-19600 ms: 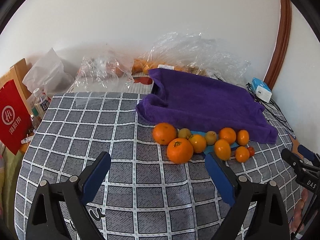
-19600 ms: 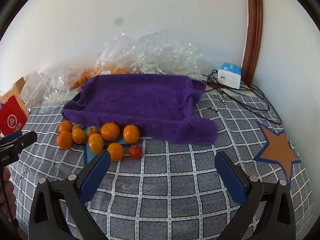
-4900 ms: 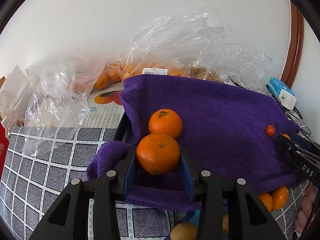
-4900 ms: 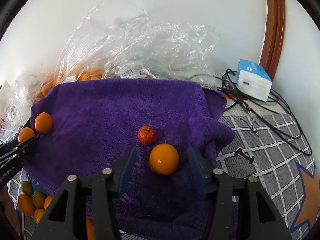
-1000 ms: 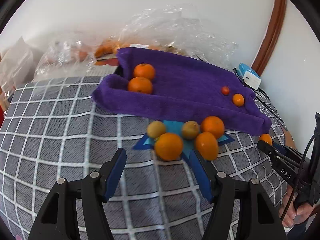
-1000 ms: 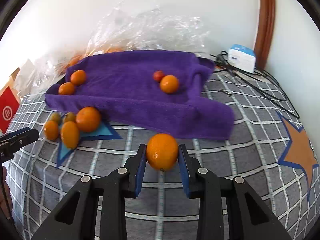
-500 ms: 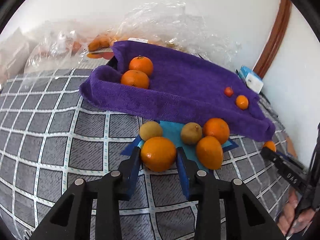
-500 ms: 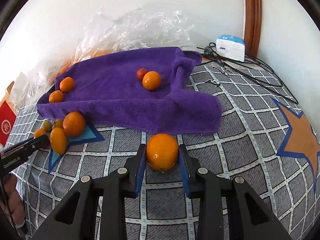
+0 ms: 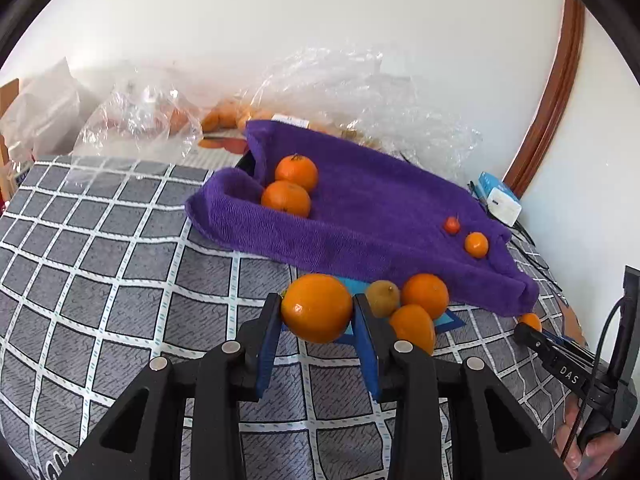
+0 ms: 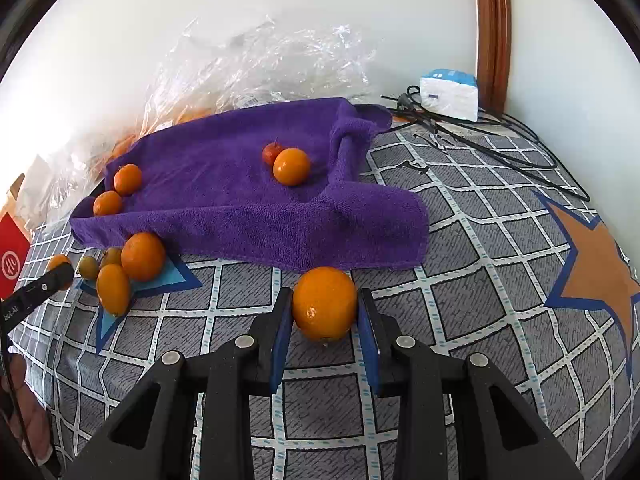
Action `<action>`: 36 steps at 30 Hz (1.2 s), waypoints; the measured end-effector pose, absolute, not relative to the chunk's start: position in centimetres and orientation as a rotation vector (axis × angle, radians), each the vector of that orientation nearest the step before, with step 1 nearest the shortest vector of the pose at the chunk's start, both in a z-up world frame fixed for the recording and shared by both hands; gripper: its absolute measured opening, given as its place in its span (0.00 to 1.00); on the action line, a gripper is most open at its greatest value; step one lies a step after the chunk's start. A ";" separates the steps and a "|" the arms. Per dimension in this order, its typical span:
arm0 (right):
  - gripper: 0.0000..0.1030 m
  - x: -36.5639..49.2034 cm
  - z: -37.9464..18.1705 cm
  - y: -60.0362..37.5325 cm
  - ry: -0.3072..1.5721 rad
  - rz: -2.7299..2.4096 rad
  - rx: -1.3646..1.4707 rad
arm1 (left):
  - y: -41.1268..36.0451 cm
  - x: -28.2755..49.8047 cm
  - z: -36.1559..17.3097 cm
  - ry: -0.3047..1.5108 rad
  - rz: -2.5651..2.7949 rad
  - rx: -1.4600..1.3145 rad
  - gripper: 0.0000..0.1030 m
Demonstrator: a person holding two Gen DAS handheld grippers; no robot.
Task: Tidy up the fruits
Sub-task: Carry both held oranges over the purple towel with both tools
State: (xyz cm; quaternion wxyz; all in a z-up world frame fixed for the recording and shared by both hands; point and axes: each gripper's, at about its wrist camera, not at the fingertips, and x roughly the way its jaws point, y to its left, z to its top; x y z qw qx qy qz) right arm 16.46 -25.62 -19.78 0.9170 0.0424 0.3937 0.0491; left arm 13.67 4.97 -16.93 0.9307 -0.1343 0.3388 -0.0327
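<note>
Table (image 10: 500,248) w/ grey checked cloth carries everything; purple towel (image 10: 224,200) spread across the back looks like the drop zone for the fruit. Behind it, clear plastic bags (image 10: 260,60) against the wall hold more orange fruit, count unclear. On the towel now: two oranges (image 9: 294,184) at its left end, touching each other, plus a small tangerine (image 10: 291,166) and a tiny red fruit (image 10: 271,153) side by side twd the right end. Step in hand, as I read it: both grippers mid-pickup, carry to towel next. Left gripper (image 9: 316,312) has its jaws clamped on a large orange (image 9: 317,307) by the loose pile at the towel's front edge; right gripper (image 10: 324,308) has jaws clamped on another orange (image 10: 324,303) just in front of the towel's folded right edge. Can't tell if either fruit is off the cloth yet. Left on the table near the blue star patch (image 10: 168,276): one round orange (image 10: 143,256), one oval orange (image 10: 113,289), two small greenish-brown fruits (image 10: 89,267). Next move prob: lift clear of the towel's raised hem, set each beside like-sized fruit, open gently so nothing rolls.
</note>
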 end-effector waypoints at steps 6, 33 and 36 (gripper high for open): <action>0.31 16.4 -19.6 -25.7 0.799 0.119 0.097 | 5.2 13.5 -16.5 0.672 -0.067 -0.287 0.33; 0.31 15.3 -17.7 -24.7 0.750 0.126 0.076 | 6.8 12.5 -15.6 0.599 -0.034 -0.341 0.33; 0.31 15.2 -16.3 -24.4 0.725 0.123 0.070 | 7.0 12.5 -15.6 0.601 -0.024 -0.343 0.32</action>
